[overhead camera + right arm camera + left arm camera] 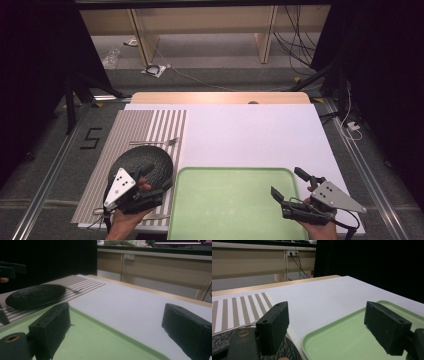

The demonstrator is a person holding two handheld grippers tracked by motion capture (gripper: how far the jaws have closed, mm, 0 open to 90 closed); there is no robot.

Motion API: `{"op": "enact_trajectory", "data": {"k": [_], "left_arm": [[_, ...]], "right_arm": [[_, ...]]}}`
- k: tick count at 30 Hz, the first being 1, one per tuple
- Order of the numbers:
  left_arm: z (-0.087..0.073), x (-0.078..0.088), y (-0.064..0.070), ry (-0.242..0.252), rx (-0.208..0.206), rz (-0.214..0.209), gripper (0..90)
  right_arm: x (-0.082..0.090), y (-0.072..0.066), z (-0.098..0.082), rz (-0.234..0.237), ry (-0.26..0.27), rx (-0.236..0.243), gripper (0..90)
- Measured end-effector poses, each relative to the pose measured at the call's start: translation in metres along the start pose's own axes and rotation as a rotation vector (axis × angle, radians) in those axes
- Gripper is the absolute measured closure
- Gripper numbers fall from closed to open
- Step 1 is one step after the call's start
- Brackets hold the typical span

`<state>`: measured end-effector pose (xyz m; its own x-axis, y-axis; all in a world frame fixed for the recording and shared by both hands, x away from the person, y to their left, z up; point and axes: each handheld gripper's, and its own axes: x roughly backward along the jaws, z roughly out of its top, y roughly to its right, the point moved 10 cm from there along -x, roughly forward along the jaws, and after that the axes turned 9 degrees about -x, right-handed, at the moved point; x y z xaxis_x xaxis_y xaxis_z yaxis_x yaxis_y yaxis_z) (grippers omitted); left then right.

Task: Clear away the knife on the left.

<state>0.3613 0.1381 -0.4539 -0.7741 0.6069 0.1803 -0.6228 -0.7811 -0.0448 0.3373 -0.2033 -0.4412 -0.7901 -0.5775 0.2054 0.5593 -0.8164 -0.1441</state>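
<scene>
My left claw (pixel 150 192) stands wide, with nothing between its two black pads. In the left gripper view the left pad (pixel 273 326) hangs over the near edge of the dark woven plate (pixel 142 164), and the right pad (pixel 387 327) hangs over the green tray (pixel 230 210); I cannot tell whether either pad touches what lies under it. From above, the claw sits at the plate's near rim, right where plate and tray corner meet.

My right claw (pixel 290 187) is also wide and holds nothing. It hovers over the right side of the green tray, its left pad (pixel 51 327) above the tray's floor and its right pad (pixel 186 328) out past the tray's rim, over the white sheet (pixel 250 135) that covers the worktop.

The dark plate lies on the striped mat (pixel 130 135) at the left of the worktop, just beside the tray's far-left corner. A small metal piece (pixel 172 141) lies on the mat just beyond the plate.

As for writing, a black mark shaped like the figure 5 (pixel 91 138) sits on the floor to the left of the worktop. I read no brand or label anywhere else.
</scene>
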Motion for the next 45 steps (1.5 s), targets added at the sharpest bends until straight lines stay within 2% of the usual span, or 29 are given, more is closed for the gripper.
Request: {"op": "enact_trajectory", "data": {"k": [8, 11, 16, 17, 20, 22, 25, 32, 37, 43, 45], "left_arm": [[0.000, 0.000, -0.002, -0.002, 0.001, 0.004, 20.1], [-0.001, 0.001, -0.004, -0.008, 0.020, 0.001, 20.1], [-0.001, 0.002, -0.010, -0.024, 0.020, 0.017, 20.1], [-0.004, 0.002, -0.012, -0.056, 0.020, 0.032, 20.1], [-0.005, 0.003, -0.014, -0.075, 0.026, 0.025, 19.9], [-0.007, 0.005, -0.017, -0.110, -0.007, 0.038, 19.6], [-0.010, 0.007, -0.020, -0.136, -0.023, 0.046, 19.2], [-0.009, 0.016, -0.030, -0.182, 0.001, 0.028, 19.0], [-0.015, 0.023, -0.037, -0.258, -0.019, 0.012, 19.2], [-0.014, 0.030, -0.043, -0.290, -0.044, 0.013, 20.4], [-0.015, 0.033, -0.046, -0.314, -0.052, 0.006, 20.4]], "right_arm": [[0.000, 0.000, 0.001, 0.001, 0.005, 0.003, 9.2], [0.000, -0.001, 0.001, 0.001, 0.004, 0.003, 9.2], [0.001, -0.001, 0.001, 0.004, 0.004, 0.012, 9.5], [0.001, -0.001, 0.001, 0.004, 0.004, 0.011, 9.5], [0.001, -0.001, 0.001, 0.004, 0.002, 0.007, 9.5], [0.001, -0.002, 0.001, 0.005, 0.004, 0.009, 9.6], [0.001, -0.002, 0.000, 0.005, 0.000, 0.009, 9.6], [0.001, -0.002, 0.000, 0.005, -0.004, 0.009, 9.9], [0.000, -0.003, 0.000, 0.012, 0.003, 0.011, 9.9], [0.000, -0.003, 0.000, 0.012, 0.005, 0.014, 10.0], [0.000, -0.003, 0.000, 0.012, 0.005, 0.013, 10.1]]}}
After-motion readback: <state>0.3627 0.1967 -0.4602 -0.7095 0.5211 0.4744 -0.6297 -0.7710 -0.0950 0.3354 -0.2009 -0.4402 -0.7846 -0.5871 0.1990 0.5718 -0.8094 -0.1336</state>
